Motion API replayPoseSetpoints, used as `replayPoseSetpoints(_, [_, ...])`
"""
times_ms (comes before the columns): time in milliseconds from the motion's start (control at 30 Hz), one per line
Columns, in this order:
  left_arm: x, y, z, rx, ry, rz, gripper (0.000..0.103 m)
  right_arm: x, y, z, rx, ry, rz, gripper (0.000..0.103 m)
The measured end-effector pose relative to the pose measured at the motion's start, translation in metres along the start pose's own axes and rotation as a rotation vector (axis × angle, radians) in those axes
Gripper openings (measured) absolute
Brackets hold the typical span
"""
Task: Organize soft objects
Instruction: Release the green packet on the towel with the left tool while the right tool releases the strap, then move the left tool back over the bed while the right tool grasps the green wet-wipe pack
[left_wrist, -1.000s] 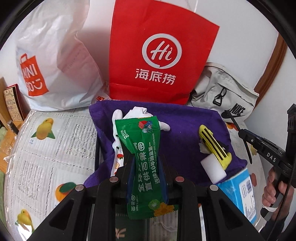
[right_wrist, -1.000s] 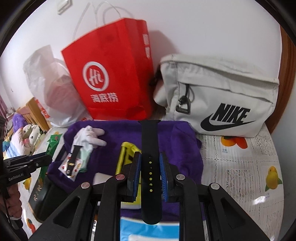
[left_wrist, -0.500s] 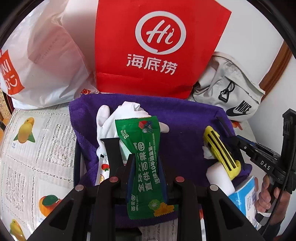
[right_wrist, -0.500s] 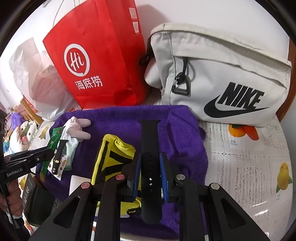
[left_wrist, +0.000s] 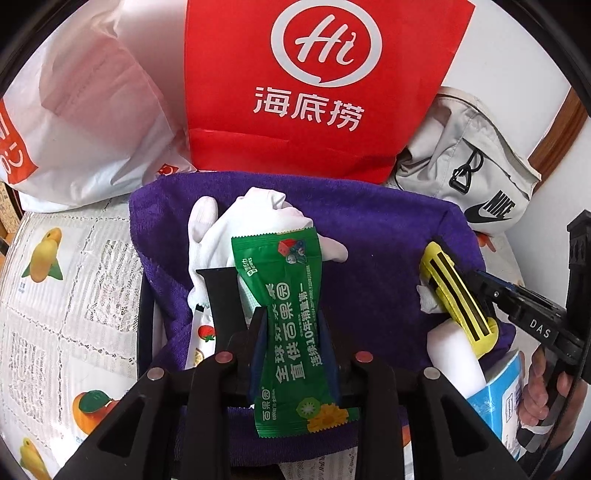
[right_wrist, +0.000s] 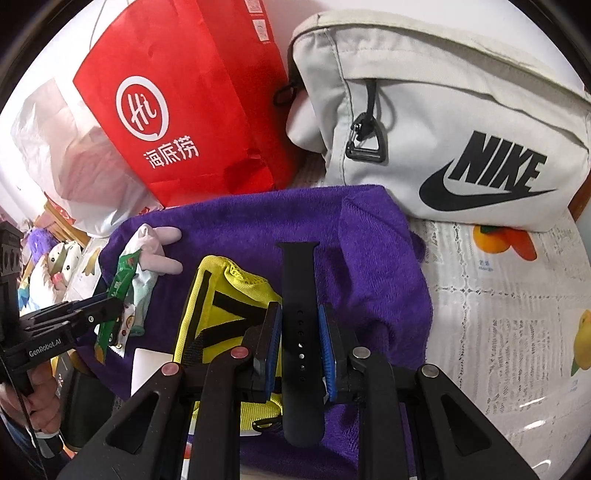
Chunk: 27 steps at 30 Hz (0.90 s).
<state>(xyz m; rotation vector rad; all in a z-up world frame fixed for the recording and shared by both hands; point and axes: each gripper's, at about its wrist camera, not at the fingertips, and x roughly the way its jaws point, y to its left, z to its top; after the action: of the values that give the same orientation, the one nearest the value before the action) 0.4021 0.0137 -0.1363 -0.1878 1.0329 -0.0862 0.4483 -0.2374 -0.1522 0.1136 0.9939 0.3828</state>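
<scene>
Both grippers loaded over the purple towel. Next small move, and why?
Probably lower the right gripper a touch and release the black watch strap onto bare purple towel: it hangs over open cloth, while the left gripper holds its green sachet above the white glove.

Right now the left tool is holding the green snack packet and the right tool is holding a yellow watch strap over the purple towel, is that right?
Not quite: the watch strap is black, not yellow, as the right wrist view shows. The yellow thing is a mesh pouch lying beside it on the purple towel. The rest stands: the left tool holds the green snack packet, and the right tool holds the strap.
</scene>
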Motion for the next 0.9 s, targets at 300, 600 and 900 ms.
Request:
replayPoseSetpoints(300, [-0.018, 0.002, -0.002, 0.002, -0.008, 0.033, 0.038, -0.024, 0.006, -0.007, -0.018, -0.045, -0.010, 0.040])
replayPoseSetpoints(600, [-0.064, 0.015, -0.021, -0.020, -0.048, 0.037, 0.047, -0.093, 0.038, -0.055, -0.044, -0.123, -0.031, 0.045])
replayPoseSetpoints(900, [-0.111, 0.037, -0.067, -0.046, -0.077, 0.044, 0.051, -0.116, 0.111, -0.144, -0.159, -0.064, 0.061, 0.057])
